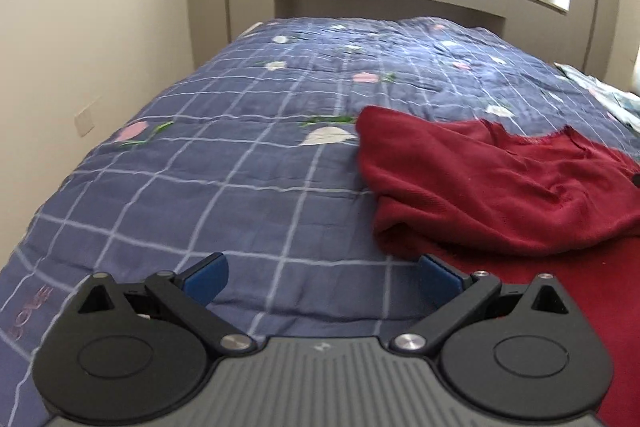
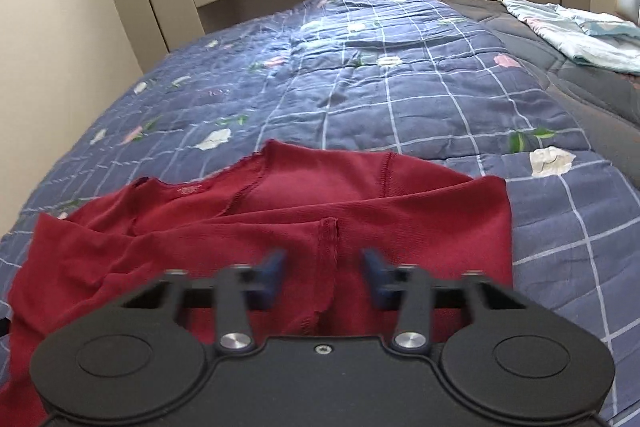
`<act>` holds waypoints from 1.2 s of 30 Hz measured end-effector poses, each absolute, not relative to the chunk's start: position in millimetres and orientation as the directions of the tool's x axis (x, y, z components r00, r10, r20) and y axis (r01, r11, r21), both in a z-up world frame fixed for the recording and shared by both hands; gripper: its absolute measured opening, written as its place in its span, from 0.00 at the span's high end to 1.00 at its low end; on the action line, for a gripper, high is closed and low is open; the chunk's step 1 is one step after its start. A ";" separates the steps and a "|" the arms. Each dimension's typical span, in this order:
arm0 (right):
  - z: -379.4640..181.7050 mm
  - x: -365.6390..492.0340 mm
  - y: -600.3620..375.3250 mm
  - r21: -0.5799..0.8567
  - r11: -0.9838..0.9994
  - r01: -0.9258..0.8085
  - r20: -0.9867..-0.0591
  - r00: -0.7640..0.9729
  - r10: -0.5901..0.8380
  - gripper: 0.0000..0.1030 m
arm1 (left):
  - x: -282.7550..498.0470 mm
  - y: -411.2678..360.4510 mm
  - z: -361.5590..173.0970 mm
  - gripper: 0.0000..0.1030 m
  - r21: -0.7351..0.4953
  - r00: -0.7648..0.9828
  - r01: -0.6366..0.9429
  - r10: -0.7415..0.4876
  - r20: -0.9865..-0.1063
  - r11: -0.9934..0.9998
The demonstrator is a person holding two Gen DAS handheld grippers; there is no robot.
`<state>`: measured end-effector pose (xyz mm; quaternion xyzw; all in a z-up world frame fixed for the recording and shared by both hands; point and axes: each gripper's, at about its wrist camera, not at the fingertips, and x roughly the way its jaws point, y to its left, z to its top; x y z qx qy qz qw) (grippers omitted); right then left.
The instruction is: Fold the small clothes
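A dark red garment (image 1: 480, 187) lies crumpled on the blue checked quilt (image 1: 240, 147), to the right in the left wrist view. My left gripper (image 1: 322, 263) stands wide open over bare quilt, and its right pad (image 1: 438, 275) is just at the garment's near edge. Nothing is between its fingers. In the right wrist view the red garment (image 2: 360, 195) fills the foreground, partly folded over itself. My right gripper (image 2: 323, 255) hovers over it with the blue pads a hand's width apart. A raised seam of the cloth runs between the pads, and they do not press on it.
The quilt (image 2: 400, 87) covers a bed that reaches back to a beige headboard (image 1: 380, 3) under a window. A pale blue folded cloth (image 2: 580, 35) lies at the far right of the bed. A beige wall (image 1: 100, 47) runs along the left side.
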<state>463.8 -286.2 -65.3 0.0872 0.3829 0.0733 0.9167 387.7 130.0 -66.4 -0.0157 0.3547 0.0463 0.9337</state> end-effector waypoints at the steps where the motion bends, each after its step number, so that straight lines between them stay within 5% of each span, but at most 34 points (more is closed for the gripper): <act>1: -62.8 464.2 -284.4 0.213 0.974 -0.080 -0.689 0.694 0.208 0.85 | 389.3 127.5 -66.7 0.00 -0.001 0.745 -0.084 0.062 -0.664 0.996; 5: -46.7 460.6 -280.6 0.159 0.982 -0.098 -0.657 0.733 0.180 0.99 | 389.1 120.3 -65.9 0.01 -0.020 0.757 -0.059 0.032 -0.653 0.998; 12: -43.7 449.1 -298.6 0.178 0.983 -0.037 -0.628 0.765 0.143 0.99 | 392.9 109.8 -69.3 0.06 -0.005 0.763 -0.019 0.012 -0.647 1.000; 17: -52.0 448.7 -306.5 0.218 0.976 -0.012 -0.637 0.756 0.152 0.99 | 407.7 99.5 -70.8 0.31 0.010 0.761 0.023 -0.011 -0.649 1.000; 22: -52.9 449.1 -304.2 0.202 0.979 -0.022 -0.645 0.749 0.150 0.99 | 420.2 99.3 -66.0 0.45 -0.024 0.781 -0.013 -0.004 -0.624 1.000; 24: -53.0 448.6 -302.9 0.197 0.980 -0.028 -0.648 0.746 0.152 0.99 | 419.9 97.6 -62.9 0.63 -0.015 0.801 -0.016 0.004 -0.599 1.000; 25: -53.1 448.2 -303.0 0.199 0.980 -0.028 -0.649 0.746 0.153 0.99 | 419.4 96.8 -61.8 0.88 -0.013 0.808 -0.015 0.004 -0.589 1.000; 26: -52.6 448.2 -303.1 0.203 0.979 -0.028 -0.649 0.745 0.156 0.99 | 418.7 96.9 -60.8 0.95 -0.020 0.814 -0.012 -0.002 -0.581 1.000; 31: -48.4 444.5 -302.7 0.234 0.971 -0.039 -0.645 0.741 0.185 0.99 | 405.1 109.1 -59.2 0.97 -0.101 0.842 -0.054 -0.009 -0.540 0.993; 36: -53.8 441.8 -290.8 0.178 0.981 -0.082 -0.662 0.727 0.181 0.99 | 414.2 139.9 -80.6 0.97 -0.269 0.761 -0.166 -0.050 -0.647 0.949</act>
